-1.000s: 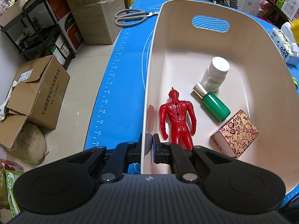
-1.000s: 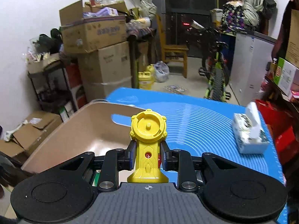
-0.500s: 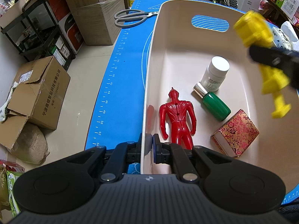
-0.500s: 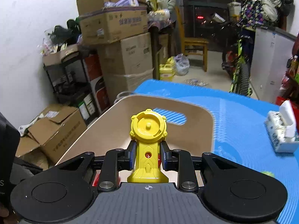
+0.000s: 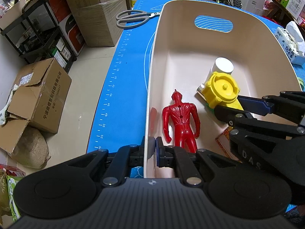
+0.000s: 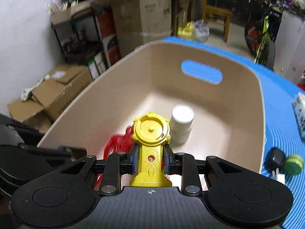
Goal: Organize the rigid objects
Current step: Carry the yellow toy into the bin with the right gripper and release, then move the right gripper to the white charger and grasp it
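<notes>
A cream plastic bin (image 5: 247,43) stands on the blue mat. My left gripper (image 5: 151,148) is shut on the bin's near-left wall. My right gripper (image 6: 150,159) is shut on a yellow toy launcher (image 6: 150,133) and holds it inside the bin, above the floor; the launcher also shows in the left wrist view (image 5: 221,90). In the bin lie a red figure (image 5: 181,118), a white bottle (image 5: 222,67), a patterned red box (image 5: 224,143) and a green bottle, mostly hidden behind the launcher.
Grey scissors (image 5: 133,17) lie on the mat (image 5: 124,87) beyond the bin's left side. A tissue pack (image 5: 291,42) sits at the right. A green disc (image 6: 294,164) and a black item (image 6: 275,159) lie right of the bin. Cardboard boxes (image 5: 38,99) stand on the floor at left.
My right gripper has carried the yellow launcher down and into the bin, over the green bottle. My left gripper has held the bin wall without moving.
</notes>
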### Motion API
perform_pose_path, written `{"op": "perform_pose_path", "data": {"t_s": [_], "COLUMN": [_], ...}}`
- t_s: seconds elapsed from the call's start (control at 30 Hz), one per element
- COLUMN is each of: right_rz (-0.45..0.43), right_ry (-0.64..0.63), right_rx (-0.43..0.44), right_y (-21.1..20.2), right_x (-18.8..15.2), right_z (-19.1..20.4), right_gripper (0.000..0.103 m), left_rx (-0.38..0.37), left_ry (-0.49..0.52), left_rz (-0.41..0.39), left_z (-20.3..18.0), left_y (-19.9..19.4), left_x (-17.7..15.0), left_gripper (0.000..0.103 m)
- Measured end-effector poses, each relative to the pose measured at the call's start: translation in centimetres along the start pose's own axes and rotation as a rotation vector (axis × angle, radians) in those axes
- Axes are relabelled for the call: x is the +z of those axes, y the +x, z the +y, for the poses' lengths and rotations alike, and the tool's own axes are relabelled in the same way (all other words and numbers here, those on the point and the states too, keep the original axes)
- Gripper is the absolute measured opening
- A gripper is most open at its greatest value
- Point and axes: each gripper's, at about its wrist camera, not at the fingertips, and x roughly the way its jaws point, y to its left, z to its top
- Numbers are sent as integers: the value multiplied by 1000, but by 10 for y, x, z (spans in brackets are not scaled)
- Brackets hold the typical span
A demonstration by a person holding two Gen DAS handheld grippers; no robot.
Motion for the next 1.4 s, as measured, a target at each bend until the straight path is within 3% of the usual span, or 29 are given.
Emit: {"op": "perform_pose_path", "data": {"t_s": [0.13,0.27,0.47,0.87,1.4], "right_rz": [-8,-58,-134,-197,-72], "right_ry": [10,33,63,178,324], "right_rx": [-2,10,2,-76,-247], "right_y": [-4,-19,-44,-79,-61], "right_x": [1,1,4,-1,-37], "right_z": [-1,-8,-22,-87,-176], "right_gripper": [36,54,66,72,78], "left_rx": [0,2,2,1,5], "left_ry": [0,2,2,2,0], "left_rz": [1,2,2,1,1], "left_z": [0,-1,-1,0,2], "left_y": [1,2,1,1,0], "left_x": [1,1,1,0,-1], "left_gripper": [9,10,10,10,10]}}
